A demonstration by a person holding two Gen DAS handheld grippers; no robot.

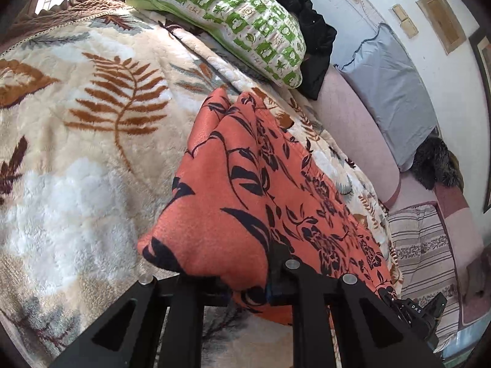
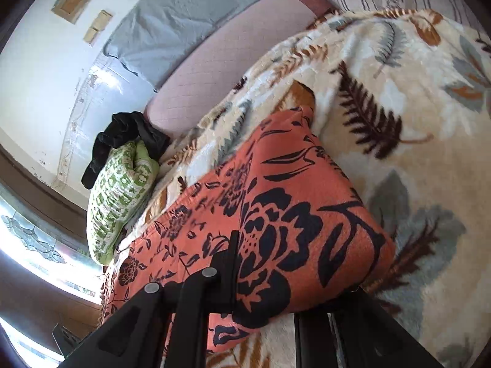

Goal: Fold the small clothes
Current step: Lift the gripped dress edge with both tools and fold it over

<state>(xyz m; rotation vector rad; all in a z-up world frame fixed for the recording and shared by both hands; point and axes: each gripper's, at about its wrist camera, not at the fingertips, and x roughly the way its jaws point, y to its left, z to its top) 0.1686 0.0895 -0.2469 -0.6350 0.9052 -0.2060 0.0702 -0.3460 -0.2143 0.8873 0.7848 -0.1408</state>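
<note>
Both grippers, left [image 1: 245, 288] and right [image 2: 264, 294], are pinching near corners of the orange cloth [image 1: 254, 184], lying on the blanket [image 1: 92, 153]. Judged mid-fold; next, carrying that edge across evenly to the far edge.

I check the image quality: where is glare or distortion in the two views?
Left wrist view: strong fisheye bending, dark corners, orange floral garment sharp. Right wrist view: window overexposed at lower left, wall curved by the lens.

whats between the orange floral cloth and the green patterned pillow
In the left wrist view only the cream leaf-print fleece blanket lies between the orange floral cloth and the green patterned pillow; nothing else sits on that stretch.
</note>
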